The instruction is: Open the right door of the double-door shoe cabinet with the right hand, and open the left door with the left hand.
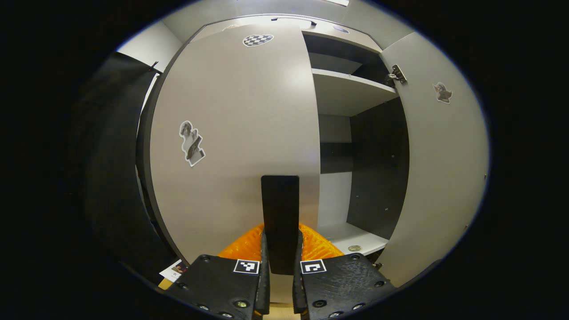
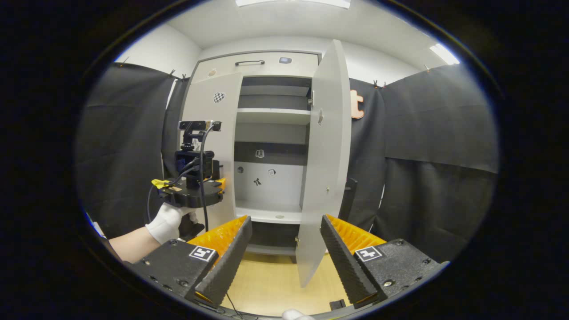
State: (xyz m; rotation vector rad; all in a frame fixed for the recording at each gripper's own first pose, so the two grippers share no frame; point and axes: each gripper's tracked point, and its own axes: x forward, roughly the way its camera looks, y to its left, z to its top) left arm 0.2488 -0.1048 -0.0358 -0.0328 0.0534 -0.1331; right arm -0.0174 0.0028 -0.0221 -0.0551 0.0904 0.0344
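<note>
Left gripper (image 1: 281,262) clamped on left door's handle (image 1: 280,209), ready to pull; right gripper (image 2: 284,249) wide open, empty, right door (image 2: 326,155) ahead already swung out.

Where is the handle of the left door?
In the left gripper view, the handle stands upright at bottom centre, near the left door's right edge, pinched between the left gripper's fingers.
</note>
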